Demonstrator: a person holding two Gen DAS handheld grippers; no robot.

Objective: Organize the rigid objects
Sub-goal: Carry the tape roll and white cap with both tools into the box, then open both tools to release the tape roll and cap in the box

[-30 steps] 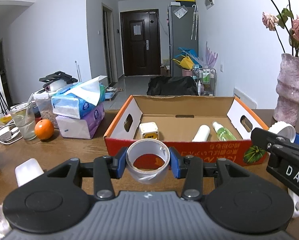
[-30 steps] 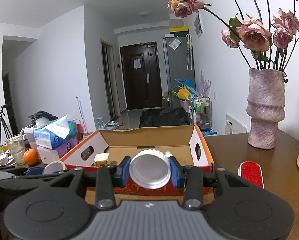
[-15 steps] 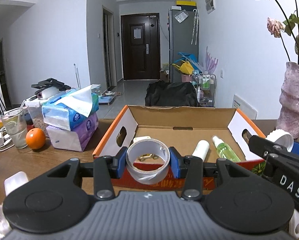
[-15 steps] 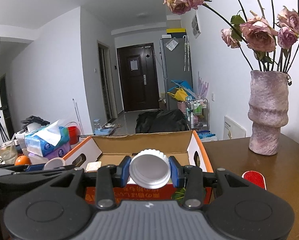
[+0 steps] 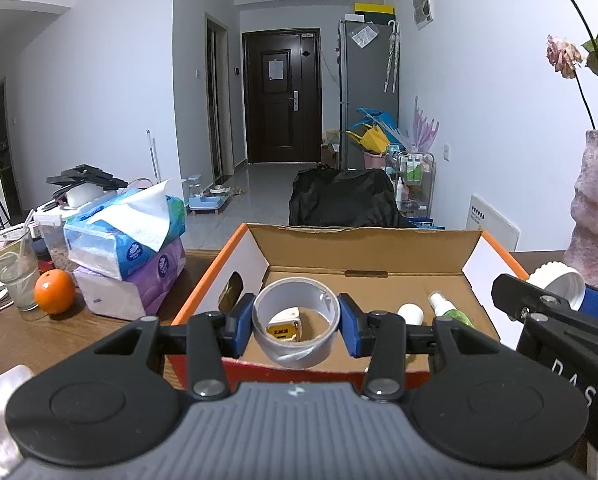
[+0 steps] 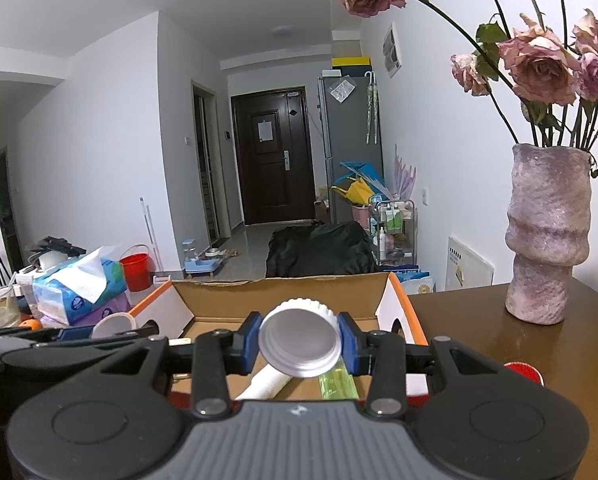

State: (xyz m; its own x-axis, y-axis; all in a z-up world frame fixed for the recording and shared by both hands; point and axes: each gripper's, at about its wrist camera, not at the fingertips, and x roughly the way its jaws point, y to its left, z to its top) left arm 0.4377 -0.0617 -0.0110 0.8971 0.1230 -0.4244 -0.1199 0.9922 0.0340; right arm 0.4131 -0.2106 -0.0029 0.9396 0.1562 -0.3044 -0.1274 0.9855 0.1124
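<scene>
I read white letters "DAS" on the black right gripper body (image 5: 567, 344); I can make out no other text.

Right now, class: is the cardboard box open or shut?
Open. The cardboard box has its top uncovered, showing the white tube, the green spray bottle and a small yellow-and-white item inside.

The left gripper (image 5: 297, 322) pointed toward 12 o'clock, its blue-padded fingers (image 5: 240, 322) clamped on a load. The right gripper (image 6: 299, 344), at its 3 o'clock, was clamped likewise.
</scene>
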